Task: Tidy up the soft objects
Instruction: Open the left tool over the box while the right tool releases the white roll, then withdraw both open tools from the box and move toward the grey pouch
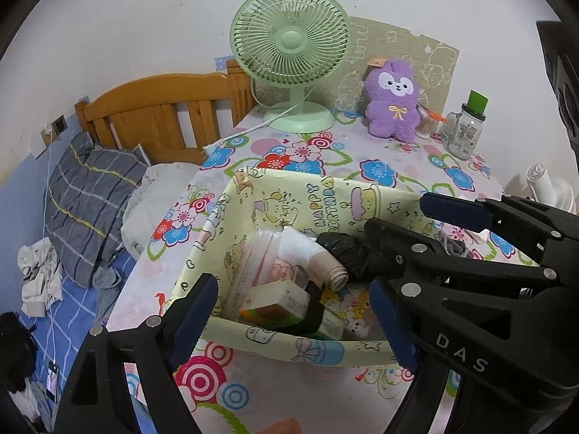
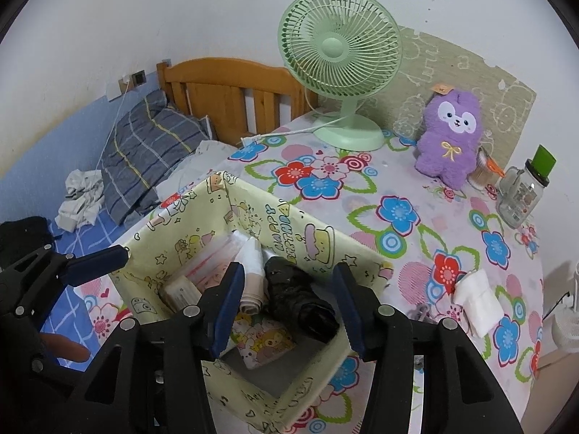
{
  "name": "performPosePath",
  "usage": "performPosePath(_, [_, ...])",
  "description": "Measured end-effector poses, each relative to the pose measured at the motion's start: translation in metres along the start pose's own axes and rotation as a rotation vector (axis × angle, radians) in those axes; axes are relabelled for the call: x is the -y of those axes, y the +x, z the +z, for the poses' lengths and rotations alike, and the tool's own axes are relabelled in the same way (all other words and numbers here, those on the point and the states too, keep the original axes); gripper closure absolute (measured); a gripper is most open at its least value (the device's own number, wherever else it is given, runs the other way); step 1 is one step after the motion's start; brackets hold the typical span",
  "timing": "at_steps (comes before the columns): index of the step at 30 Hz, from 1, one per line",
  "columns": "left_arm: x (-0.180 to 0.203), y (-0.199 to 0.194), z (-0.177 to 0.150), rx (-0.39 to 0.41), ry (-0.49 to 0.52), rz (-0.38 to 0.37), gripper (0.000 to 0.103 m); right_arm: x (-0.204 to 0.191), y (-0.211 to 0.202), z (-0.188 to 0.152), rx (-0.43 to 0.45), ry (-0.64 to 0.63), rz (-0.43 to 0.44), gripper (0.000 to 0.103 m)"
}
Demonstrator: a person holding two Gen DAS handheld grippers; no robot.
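Right wrist view shows the right gripper [image 2: 287, 307] over the bin [image 2: 202, 213], fingers apart and empty above the black roll [image 2: 300, 300] lying inside. The left gripper [image 1: 293, 311] also stands apart, empty. Next soft thing is probably the white wad [image 2: 477, 300] on the table [image 2: 398, 166]; grip it mid-body, lift clear of the rim.

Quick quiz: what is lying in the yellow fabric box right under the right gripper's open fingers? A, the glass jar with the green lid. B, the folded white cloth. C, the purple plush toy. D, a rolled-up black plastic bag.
D: the right wrist view shows the rolled black plastic bag inside the yellow fabric box, below the open right gripper, while the plush, jar and cloth sit out on the tablecloth.
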State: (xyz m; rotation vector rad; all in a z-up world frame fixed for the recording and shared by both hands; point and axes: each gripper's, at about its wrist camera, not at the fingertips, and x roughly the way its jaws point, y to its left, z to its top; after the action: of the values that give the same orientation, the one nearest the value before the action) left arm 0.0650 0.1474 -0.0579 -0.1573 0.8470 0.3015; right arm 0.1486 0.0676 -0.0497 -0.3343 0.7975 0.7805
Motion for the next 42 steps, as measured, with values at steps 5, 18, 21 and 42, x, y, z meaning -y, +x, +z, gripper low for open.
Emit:
performPosePath(5, [0.009,-0.004,0.001,0.006,0.006,-0.007,0.016,0.007,-0.008,-0.003,0.008,0.008,-0.012,0.048])
performPosePath(18, [0.05,-0.01,0.006,0.02,0.06,-0.042,0.016,0.044,-0.034,-0.018,0.043,0.07,-0.047,0.039])
performPosePath(21, [0.06,-0.01,0.006,0.02,0.069,-0.051,0.016,0.054,-0.041,-0.023,0.059,0.085,-0.054,0.036])
performPosePath(42, [0.131,-0.016,0.002,0.021,0.168,-0.096,0.016,0.111,-0.071,-0.057,0.074,0.166,-0.109,0.036])
